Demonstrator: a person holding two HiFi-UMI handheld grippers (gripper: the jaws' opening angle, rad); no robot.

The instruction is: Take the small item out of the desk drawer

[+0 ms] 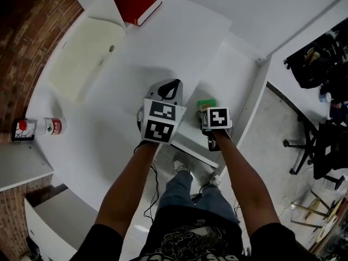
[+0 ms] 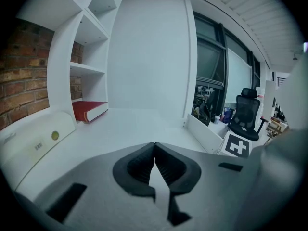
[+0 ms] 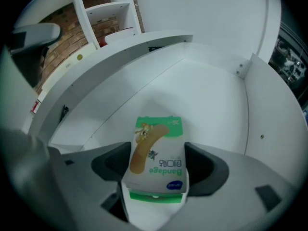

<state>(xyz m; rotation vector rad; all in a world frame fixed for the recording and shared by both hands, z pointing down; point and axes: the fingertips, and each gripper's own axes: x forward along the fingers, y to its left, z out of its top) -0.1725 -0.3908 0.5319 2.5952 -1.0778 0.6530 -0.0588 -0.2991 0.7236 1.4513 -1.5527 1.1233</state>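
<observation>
The drawer (image 3: pixel 211 90) stands open. Its white floor is bare from 11 to 2 o'clock of the bandage box (image 3: pixel 156 143), with walls at 12 and 3. The box is white with green edges and a picture of a tan plaster strip. It sits in the drawer between the jaws of the right gripper (image 3: pixel 157 163), which press its sides. At 9 o'clock the left gripper (image 2: pixel 154 147) sits over the desk (image 2: pixel 125 124), jaws together and empty. In the head view the marker cube (image 1: pixel 217 118) hides most of the box.

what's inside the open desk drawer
One green-and-white bandage box, between the right gripper's fingers. The rest of the visible drawer floor is bare white. The gripper covers the near end, so that part cannot be checked.
</observation>
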